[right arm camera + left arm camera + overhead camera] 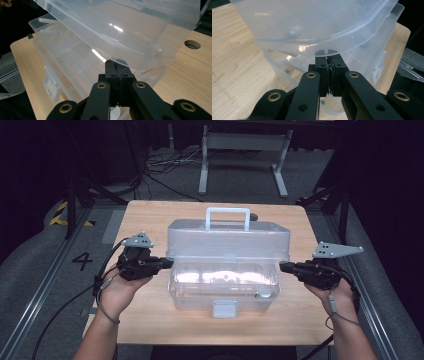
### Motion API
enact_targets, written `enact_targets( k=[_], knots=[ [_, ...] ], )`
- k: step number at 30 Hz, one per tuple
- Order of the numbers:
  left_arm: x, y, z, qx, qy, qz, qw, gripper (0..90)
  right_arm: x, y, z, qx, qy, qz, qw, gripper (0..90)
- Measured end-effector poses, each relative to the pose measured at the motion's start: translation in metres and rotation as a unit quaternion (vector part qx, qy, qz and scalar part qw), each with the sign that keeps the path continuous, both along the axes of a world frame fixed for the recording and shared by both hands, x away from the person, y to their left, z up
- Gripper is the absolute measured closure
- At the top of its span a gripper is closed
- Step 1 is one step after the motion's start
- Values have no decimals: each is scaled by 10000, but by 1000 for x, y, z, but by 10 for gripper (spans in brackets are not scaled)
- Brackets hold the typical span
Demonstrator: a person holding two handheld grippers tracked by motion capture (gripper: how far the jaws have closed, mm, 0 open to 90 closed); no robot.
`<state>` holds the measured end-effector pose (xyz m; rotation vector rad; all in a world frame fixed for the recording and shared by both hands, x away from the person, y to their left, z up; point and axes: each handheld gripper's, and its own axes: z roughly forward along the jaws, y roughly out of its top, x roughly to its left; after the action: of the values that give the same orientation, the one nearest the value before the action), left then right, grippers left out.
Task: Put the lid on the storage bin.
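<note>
A clear plastic box (pixel 225 287) with a white handle (pixel 228 217) stands in the middle of the wooden table (pixel 150 220). Its lid (pixel 227 240) is lifted and tilted above the base, and a front latch (pixel 224 308) hangs down. My left gripper (pixel 169 262) is shut with its tip under the lid's left end rim (pixel 312 51); nothing sits between its pads (pixel 329 60). At the box's right end, my right gripper (pixel 282 266) is likewise shut, its tip (pixel 116 63) just beneath the raised lid (pixel 120 30). Inner trays of the base (pixel 75 62) show through the plastic.
A round cable hole (pixel 192 44) sits in the tabletop near the far edge. Behind the table stands a white metal frame (pixel 245 150) with cables (pixel 165 165) on the grey floor. Dark stands flank both sides.
</note>
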<state>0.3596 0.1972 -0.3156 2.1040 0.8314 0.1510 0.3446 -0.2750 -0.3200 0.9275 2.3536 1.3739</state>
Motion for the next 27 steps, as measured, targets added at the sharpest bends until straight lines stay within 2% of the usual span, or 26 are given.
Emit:
enact_targets(
  k=[5,6,9,23,24,27],
  knots=[
    [0,0,-1,69,65,31,10000,870,-1,1,-2,-167,20,-3,9999,887],
    [0,1,-2,72,177,47,9998,870,-2,1,-2,-179,30,11,9998,887],
    [0,1,-3,90,228,28,9997,867,-2,1,-3,-235,77,30,9997,887],
    [-1,-1,-5,323,334,-74,9989,867,-5,5,-5,-490,219,161,9984,879],
    [-1,-1,-6,379,362,-124,9985,867,-5,5,-5,-572,233,186,9979,879],
    [-1,-2,-6,415,399,-188,9982,866,-6,6,-6,-616,256,205,9976,879]
  ],
)
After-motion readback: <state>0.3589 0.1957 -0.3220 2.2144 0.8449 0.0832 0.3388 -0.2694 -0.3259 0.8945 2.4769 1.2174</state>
